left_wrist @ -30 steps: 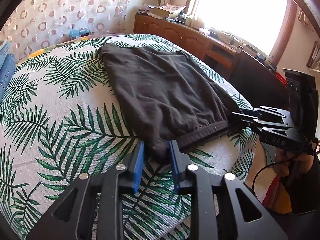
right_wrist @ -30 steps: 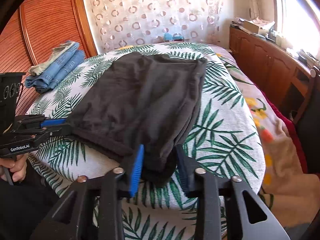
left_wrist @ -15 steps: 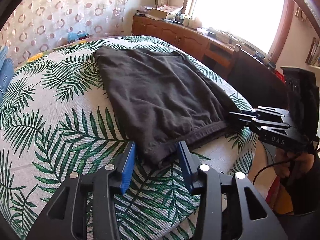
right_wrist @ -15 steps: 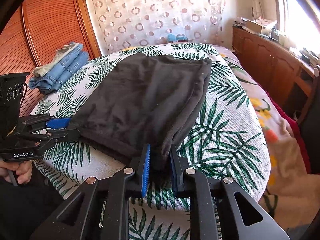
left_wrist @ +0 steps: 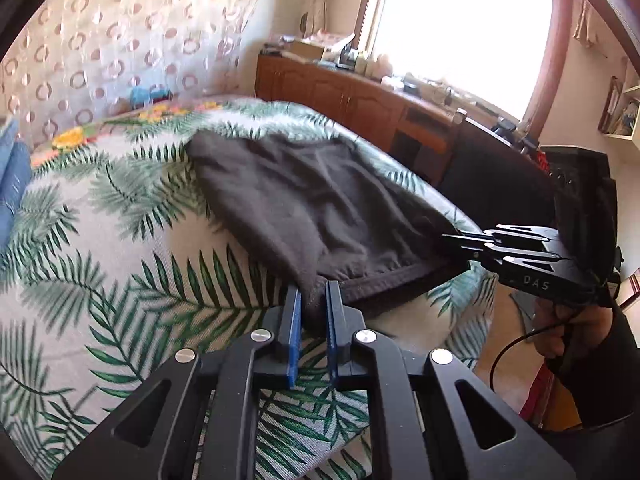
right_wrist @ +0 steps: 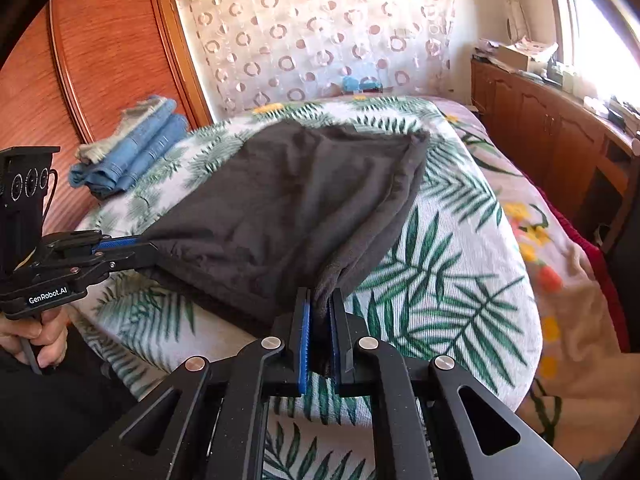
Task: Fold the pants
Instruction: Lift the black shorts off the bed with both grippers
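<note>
You have the pants [left_wrist: 312,208] by their near edge, one corner in each claw. They lie on the bed [left_wrist: 100,280], dark and already doubled over, stretching away from you toward the far side of the leaf-print cover. The near hem looks a little lifted off the cover, sagging between your two grips.

Your left gripper [left_wrist: 312,300] is clenched on the left corner — cloth is bunched between the blue pads and fills the narrow gap. Your right gripper [right_wrist: 318,308] is likewise closed on the right corner, with a fold of fabric pinched between its pads. In each view the other tool shows at the opposite end of the same hem.

Expect this cloth to be soft and limp, light for its size, with no stiffness of its own — it will drape and follow wherever you carry the corners. It looks like a fleecy knit, so probably not slippery, and the thick hem gives the pads something to bite. Corners are the right place to hold; keep the hem taut between them, or the middle will likely droop and wrinkle the fold.

A stack of jeans [right_wrist: 128,160] sits well apart, at the far left of the bed.
</note>
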Available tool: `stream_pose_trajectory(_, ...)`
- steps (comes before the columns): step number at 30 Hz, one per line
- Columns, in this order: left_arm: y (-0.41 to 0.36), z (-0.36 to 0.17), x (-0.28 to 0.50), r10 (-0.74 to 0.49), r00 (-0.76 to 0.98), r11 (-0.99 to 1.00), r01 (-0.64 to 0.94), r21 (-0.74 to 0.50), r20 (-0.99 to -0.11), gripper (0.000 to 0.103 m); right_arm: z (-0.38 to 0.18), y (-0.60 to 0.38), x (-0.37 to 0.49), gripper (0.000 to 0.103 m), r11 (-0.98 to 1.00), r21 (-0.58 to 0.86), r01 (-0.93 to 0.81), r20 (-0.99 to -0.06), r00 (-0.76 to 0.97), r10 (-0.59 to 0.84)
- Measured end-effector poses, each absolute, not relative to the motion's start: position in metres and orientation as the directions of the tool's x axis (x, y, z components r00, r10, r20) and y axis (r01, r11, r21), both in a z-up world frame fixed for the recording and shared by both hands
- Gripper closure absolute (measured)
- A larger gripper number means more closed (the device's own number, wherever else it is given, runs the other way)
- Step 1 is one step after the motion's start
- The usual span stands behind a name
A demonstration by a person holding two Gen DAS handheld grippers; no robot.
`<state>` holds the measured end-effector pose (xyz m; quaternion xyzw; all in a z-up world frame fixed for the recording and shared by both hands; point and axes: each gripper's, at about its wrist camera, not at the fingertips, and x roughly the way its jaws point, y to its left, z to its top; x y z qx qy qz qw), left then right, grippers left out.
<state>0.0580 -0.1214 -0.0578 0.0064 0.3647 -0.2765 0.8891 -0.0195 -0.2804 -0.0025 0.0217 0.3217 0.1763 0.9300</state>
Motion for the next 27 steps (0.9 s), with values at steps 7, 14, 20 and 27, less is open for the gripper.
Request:
stream_pose_trajectory(7,-0.107,-0.007,0.052,-0.511,0.652,0.844,0.506,-0.181,-0.56,0.093,0.035,-0.279,-0.027,0.095,0.925,0.145,-0.35,-0.507,0.777,0.374)
stream_pose_trajectory(14,-0.09,0.058,0.045,-0.529,0.72,0.842,0.511,-0.173,-0.449,0.094,0.084,-0.267,-0.042,0.095,0.911,0.073,-0.406,-0.405,0.823,0.399)
stream_pose_trajectory(20,-0.082,0.101,0.036,-0.498,0.779,0.86,0.499,-0.105,-0.379,0.094,0.127,-0.258,-0.056,0.095,0.895,0.033,-0.445,-0.306,0.848,0.433)
stream_pose_trajectory(27,-0.057,0.13,0.055,-0.44,0.836,0.895,0.44,-0.079,-0.328,0.094,0.165,-0.243,-0.06,0.095,0.874,-0.03,-0.485,-0.235,0.853,0.466)
